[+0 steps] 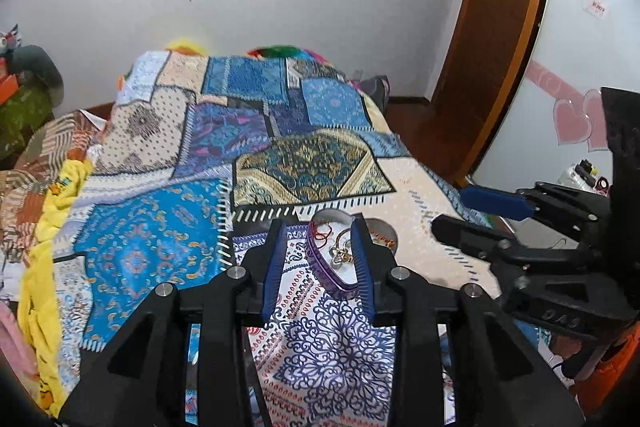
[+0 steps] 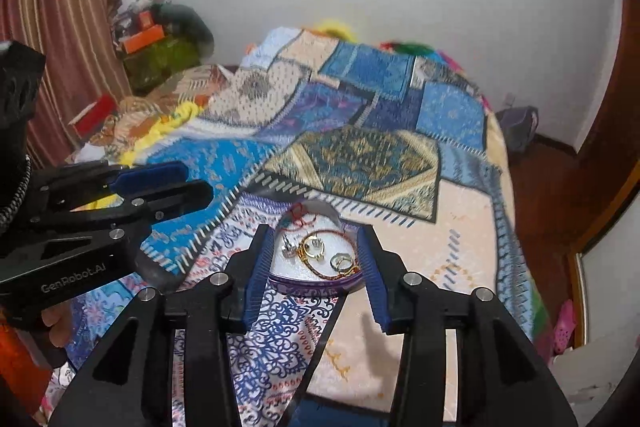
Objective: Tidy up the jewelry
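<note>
The jewelry box [image 2: 316, 283], a small round container with a purple patterned wall and a white floor, rests on the patchwork bedspread [image 2: 384, 163] near the front of the bed. Inside it lie gold rings [image 2: 312, 247], a small silver ring [image 2: 340, 261], silver stud earrings [image 2: 288, 249] and a red cord [image 2: 298, 217]; a gold chain follows the near wall. A round lid-like disc [image 1: 382, 231] lies just beside the box on the spread. The right tongs [image 2: 316, 267] stand narrowly parted, framing the box in their own view with no pad pressing on it, and they hold nothing. The left tongs [image 1: 320, 257] are likewise partly parted and empty, with the box wall visible between the fingers but apart from them. Each set of tongs appears at the edge of the other's view, side by side. The step in hand reads as the interval after a release into the box. The next move would call for locating any piece still outside the box, or taking the disc and seating it squarely on the rim.
</note>
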`<state>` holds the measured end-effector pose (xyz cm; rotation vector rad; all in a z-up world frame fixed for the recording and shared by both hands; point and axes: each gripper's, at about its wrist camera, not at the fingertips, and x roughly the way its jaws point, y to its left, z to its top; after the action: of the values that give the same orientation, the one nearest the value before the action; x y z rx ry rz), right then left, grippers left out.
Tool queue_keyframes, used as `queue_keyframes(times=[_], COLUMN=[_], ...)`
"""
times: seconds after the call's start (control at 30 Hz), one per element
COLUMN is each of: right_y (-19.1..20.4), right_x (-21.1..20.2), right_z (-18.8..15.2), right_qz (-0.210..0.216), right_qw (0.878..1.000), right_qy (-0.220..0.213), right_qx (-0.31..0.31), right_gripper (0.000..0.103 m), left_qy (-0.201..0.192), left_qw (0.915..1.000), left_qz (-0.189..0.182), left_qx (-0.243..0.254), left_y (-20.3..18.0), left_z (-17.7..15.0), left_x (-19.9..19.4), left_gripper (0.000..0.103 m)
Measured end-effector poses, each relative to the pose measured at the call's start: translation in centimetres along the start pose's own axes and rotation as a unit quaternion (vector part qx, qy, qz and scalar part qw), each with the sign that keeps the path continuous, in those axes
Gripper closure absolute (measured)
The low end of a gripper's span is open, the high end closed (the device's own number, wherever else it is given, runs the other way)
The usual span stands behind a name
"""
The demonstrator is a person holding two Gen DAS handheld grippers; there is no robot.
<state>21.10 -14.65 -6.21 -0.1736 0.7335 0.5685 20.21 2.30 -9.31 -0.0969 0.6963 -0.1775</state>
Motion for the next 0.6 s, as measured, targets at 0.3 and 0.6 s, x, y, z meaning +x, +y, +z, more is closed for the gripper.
queue_keyframes(times=[0.3, 0.6], right_y=[1.4, 4.1], right_x=[-10.2, -18.1], right_z=[0.6, -0.7], right_qz=[-0.026, -0.062], right_qw=[0.991, 0.963], right_qy=[-0.133, -0.262], right_qx=[0.011, 0.009], right_gripper=[0.063, 0.041], left_qy=[-0.105, -0.219], left_qw=[0.9938, 0.9729], left_qz=[0.037, 0.074], left_qx=[0.007, 0.015], left_y=[-2.4, -4.9], left_z=[0.4, -0.9], left_x=[-9.5, -17.6], left_gripper=[0.062, 0.045])
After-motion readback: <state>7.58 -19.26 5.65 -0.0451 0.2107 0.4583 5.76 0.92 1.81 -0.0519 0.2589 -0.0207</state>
